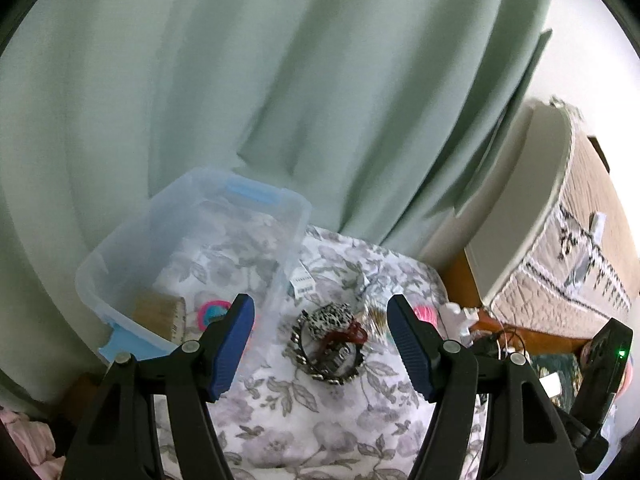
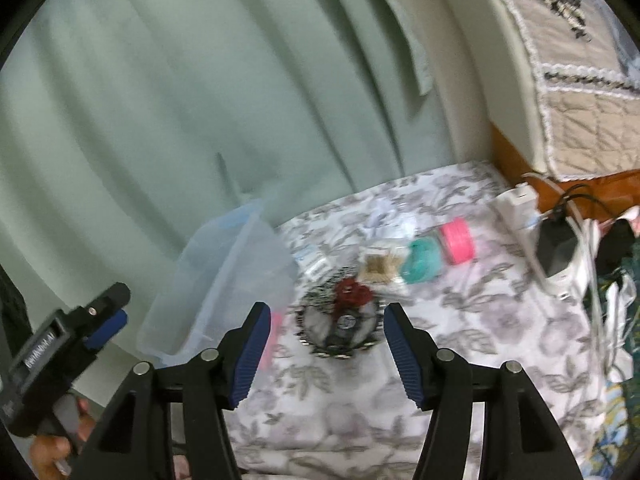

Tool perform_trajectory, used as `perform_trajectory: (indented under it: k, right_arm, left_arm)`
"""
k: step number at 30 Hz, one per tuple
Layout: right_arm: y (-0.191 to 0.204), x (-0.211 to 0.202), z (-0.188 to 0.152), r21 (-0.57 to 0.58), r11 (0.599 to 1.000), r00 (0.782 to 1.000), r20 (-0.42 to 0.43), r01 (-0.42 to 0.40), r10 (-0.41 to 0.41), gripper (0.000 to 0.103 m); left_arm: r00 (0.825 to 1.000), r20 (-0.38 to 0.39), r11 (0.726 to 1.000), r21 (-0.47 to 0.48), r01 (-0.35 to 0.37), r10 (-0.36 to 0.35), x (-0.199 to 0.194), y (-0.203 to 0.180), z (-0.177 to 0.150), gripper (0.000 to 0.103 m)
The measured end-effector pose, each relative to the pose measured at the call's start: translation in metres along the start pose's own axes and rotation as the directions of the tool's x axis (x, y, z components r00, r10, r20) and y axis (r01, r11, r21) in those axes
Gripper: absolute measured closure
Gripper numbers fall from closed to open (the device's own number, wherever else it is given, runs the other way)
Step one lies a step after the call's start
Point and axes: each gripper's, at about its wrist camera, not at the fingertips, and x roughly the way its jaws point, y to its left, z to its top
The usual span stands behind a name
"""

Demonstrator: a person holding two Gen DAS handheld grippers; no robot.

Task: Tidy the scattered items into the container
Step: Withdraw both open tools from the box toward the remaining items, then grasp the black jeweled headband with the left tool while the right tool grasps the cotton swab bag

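Note:
A clear plastic bin [image 1: 192,236] with blue handles sits at the left on a floral cloth; inside lie a tan wooden piece [image 1: 158,312] and a pink and blue round item [image 1: 214,312]. Right of the bin lies a heap: a chain watch [image 1: 330,360], a black and white scrunchie [image 1: 330,320] and a red hair clip [image 1: 352,336]. My left gripper [image 1: 320,344] hangs open just above this heap. My right gripper [image 2: 324,344] is open too, over the same watch [image 2: 346,328] and red clip [image 2: 352,288]. Farther off lie a pink roll [image 2: 458,240], a teal item [image 2: 424,264] and a small packet [image 2: 378,268].
A pale green curtain [image 1: 280,80] hangs behind the bin. A white bed frame with a quilt [image 1: 560,240] stands at the right. White chargers and black cables [image 2: 560,240] crowd the cloth's right edge. A hand holding the left gripper's handle [image 2: 60,360] shows at lower left.

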Motion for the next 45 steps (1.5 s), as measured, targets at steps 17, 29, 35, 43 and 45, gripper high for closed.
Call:
perform_trajectory:
  k: [17, 29, 35, 43, 45]
  right_arm:
    - [-0.055, 0.004, -0.009, 0.024, 0.994, 0.993, 0.047, 0.103, -0.104, 0.016]
    - [-0.077, 0.043, -0.024, 0.023, 0.99, 0.988, -0.072, 0.14, -0.138, 0.015]
    - [-0.086, 0.067, -0.034, 0.014, 0.987, 0.975, -0.157, 0.16, -0.156, 0.015]
    - [-0.104, 0.089, -0.039, 0.088, 0.989, 0.972, -0.214, 0.12, -0.099, 0.015]
    - [-0.103, 0.093, -0.038, 0.07, 0.989, 0.97, -0.215, 0.132, -0.114, 0.015]
  left_arm:
    - [0.995, -0.102, 0.994, 0.105, -0.005, 0.016, 0.056, -0.038, -0.027, 0.033]
    - [0.985, -0.133, 0.992, 0.043, 0.118, -0.112, 0.094, -0.034, -0.052, 0.033]
    - [0.977, -0.205, 0.994, 0.07, 0.082, -0.066, 0.122, -0.034, -0.066, 0.033]
    - [0.958, -0.272, 0.993, 0.096, -0.066, 0.09, 0.158, -0.016, -0.08, 0.033]
    - [0.953, -0.284, 0.993, 0.091, -0.081, 0.104, 0.165, -0.01, -0.082, 0.033]
